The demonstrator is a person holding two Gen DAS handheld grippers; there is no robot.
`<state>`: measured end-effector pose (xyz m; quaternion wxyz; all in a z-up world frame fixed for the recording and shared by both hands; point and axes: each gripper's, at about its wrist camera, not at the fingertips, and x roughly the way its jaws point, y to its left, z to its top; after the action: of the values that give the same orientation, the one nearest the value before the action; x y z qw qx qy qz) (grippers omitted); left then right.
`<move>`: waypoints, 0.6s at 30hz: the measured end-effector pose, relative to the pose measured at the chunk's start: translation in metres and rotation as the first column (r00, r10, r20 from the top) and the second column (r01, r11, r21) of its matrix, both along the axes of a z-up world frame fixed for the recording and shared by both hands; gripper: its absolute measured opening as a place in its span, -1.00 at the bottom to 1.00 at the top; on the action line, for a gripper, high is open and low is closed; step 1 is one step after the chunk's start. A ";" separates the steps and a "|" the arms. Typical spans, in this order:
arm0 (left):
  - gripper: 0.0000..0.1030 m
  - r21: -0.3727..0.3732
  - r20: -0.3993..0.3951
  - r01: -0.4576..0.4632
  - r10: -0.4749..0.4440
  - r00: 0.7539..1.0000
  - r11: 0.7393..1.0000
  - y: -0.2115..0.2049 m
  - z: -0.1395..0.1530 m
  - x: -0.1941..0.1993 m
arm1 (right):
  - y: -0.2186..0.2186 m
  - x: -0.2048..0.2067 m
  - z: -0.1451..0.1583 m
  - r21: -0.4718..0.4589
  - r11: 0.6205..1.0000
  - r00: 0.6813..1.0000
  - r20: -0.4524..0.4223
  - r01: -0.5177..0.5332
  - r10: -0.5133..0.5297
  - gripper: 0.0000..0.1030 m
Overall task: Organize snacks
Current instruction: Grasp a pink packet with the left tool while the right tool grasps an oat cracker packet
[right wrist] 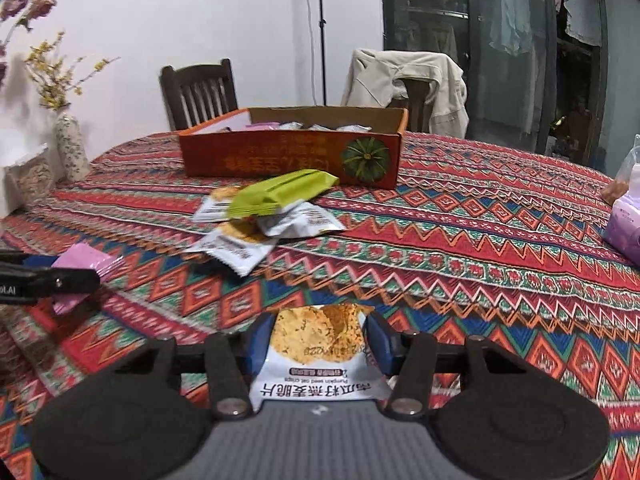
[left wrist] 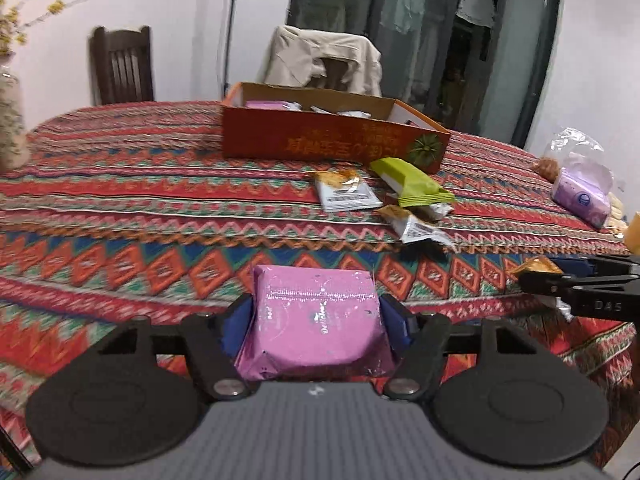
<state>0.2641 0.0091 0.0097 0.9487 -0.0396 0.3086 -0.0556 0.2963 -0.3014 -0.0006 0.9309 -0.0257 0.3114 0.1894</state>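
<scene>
My left gripper (left wrist: pixel 318 316) is shut on a pink snack packet (left wrist: pixel 316 320), held above the patterned tablecloth (left wrist: pixel 120 208). It also shows at the left of the right wrist view (right wrist: pixel 86 264). My right gripper (right wrist: pixel 318 340) is shut on a white oat crisp packet (right wrist: pixel 320 356); its tip shows in the left wrist view (left wrist: pixel 536 270). An orange cardboard box (left wrist: pixel 332 140) (right wrist: pixel 288 158) stands beyond, holding a pink packet and several white packets. A green packet (left wrist: pixel 412 182) (right wrist: pixel 280 192) lies on loose white packets (left wrist: pixel 346 192) (right wrist: pixel 236 246) in front of the box.
A purple tissue pack (left wrist: pixel 582 200) (right wrist: pixel 624 228) and a clear bag lie at the table's right. A vase (right wrist: pixel 72 148) with dried flowers stands at the left. Two chairs (right wrist: pixel 200 92) stand behind the table, one draped with a beige jacket (right wrist: pixel 408 80).
</scene>
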 end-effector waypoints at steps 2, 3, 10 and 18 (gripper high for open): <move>0.33 0.000 0.015 -0.025 0.025 1.000 1.000 0.005 0.006 -0.011 | 0.002 -0.011 0.004 0.010 1.000 1.000 0.012 -0.012 0.012 -0.02; 0.33 -0.007 0.023 -0.035 0.035 0.999 0.999 0.007 0.010 -0.017 | 0.003 -0.017 0.007 0.013 1.000 1.000 0.019 -0.019 0.019 -0.02; 0.33 -0.012 0.077 -0.041 0.042 0.996 0.999 0.004 0.025 -0.050 | 0.006 -0.053 0.024 0.030 0.998 0.997 0.066 -0.051 0.049 -0.02; 0.33 -0.013 0.103 -0.041 0.042 0.994 0.999 -0.001 0.032 -0.065 | 0.002 -0.073 0.031 0.040 0.998 0.995 0.089 -0.050 0.046 -0.02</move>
<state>0.1992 0.0081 0.0414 0.9642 -0.0482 0.2578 -0.0395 0.2236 -0.2992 0.0307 0.9392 -0.0221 0.2654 0.2169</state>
